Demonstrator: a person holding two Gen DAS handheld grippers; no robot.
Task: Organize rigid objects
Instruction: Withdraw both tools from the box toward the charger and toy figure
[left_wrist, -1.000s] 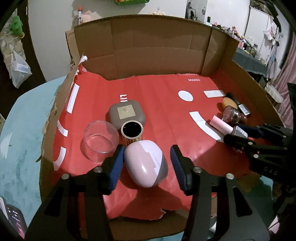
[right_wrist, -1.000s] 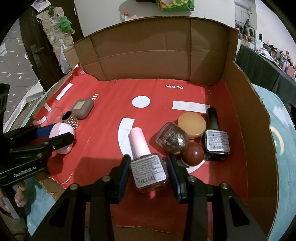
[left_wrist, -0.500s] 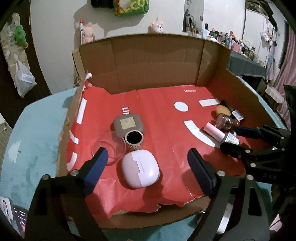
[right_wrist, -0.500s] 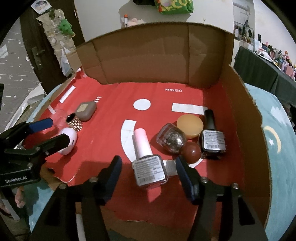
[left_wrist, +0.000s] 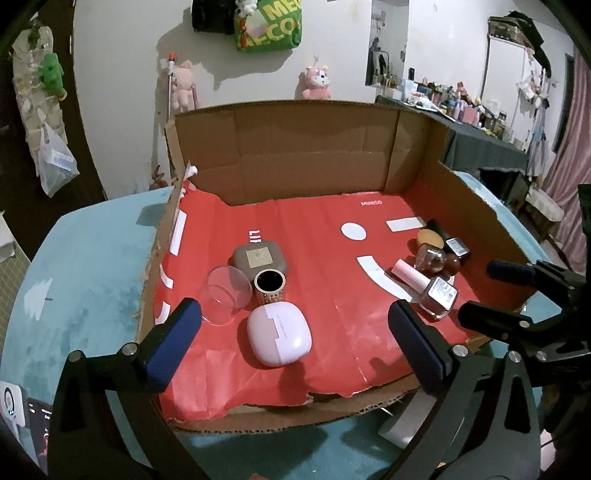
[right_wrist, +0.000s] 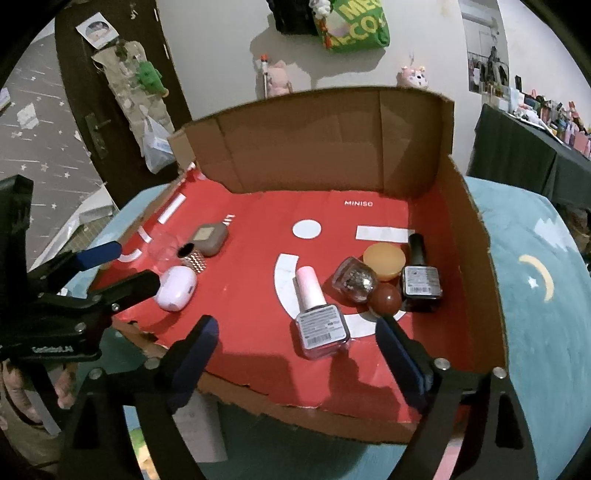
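A pale pink earbud case (left_wrist: 279, 338) lies on the red floor of the cardboard box (left_wrist: 295, 158), near its torn front edge. My left gripper (left_wrist: 293, 314) hangs above it, jaws opening wide, pads clear of the case. A pink-capped nail polish bottle (right_wrist: 319, 317) lies flat at the front right. My right gripper (right_wrist: 295, 325) is above it, jaws opening, touching nothing. Each gripper also shows in the other's view: the left gripper (right_wrist: 129, 266) and the right gripper (left_wrist: 480, 290).
Behind the pink case stand a gold-rimmed cylinder (left_wrist: 269, 286), a clear cup (left_wrist: 225, 291) on its side and a grey-brown case (left_wrist: 260, 258). At the right cluster a glitter jar (right_wrist: 354, 282), an orange disc (right_wrist: 384, 258), a brown ball (right_wrist: 386, 299) and a black-capped bottle (right_wrist: 421, 277). A teal cloth (left_wrist: 92, 277) surrounds the box.
Both grippers let go: the left spread away from the pink case, the right from the nail polish bottle. Both pulled back and up, so the objects look smaller and lie free.
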